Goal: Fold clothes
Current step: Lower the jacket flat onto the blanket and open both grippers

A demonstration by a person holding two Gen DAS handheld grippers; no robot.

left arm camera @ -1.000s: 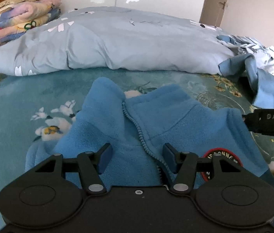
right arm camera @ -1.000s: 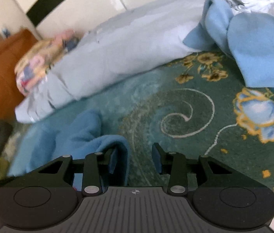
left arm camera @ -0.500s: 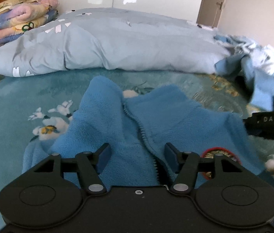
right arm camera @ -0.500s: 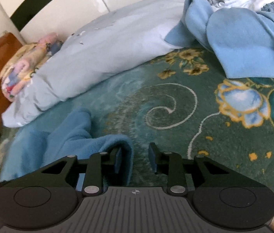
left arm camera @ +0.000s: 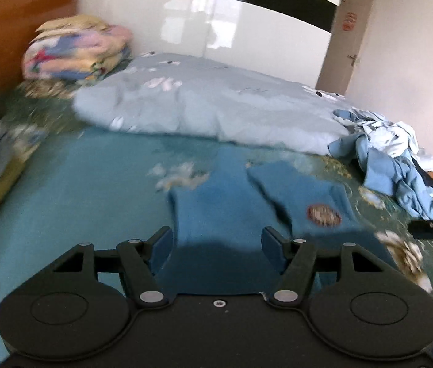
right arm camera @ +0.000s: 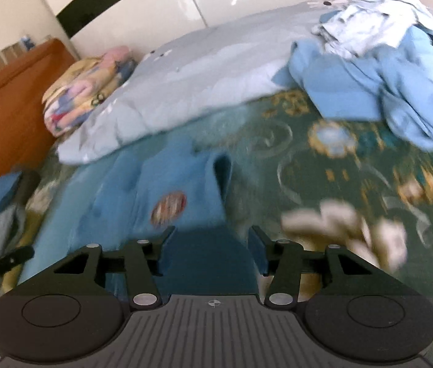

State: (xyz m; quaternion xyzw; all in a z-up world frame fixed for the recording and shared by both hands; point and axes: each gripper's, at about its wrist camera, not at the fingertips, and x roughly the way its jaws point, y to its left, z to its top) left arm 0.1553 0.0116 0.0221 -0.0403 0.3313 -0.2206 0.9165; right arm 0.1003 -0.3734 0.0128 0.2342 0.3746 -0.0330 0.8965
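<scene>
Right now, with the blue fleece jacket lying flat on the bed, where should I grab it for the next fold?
Probably the near hem of the blue fleece jacket, one corner per gripper, coming in low from the near side. It lies spread with the collar end pointing away toward the grey duvet, so the hem edge is closest. Both the left gripper and right gripper are opening, pads off the fabric.

Left gripper [left arm camera: 218, 240] angles downward, its 2 jaws opening with nothing pinched between the pads. Right gripper [right arm camera: 212, 239] tilts down too, jaws opening and gripping nothing.
</scene>
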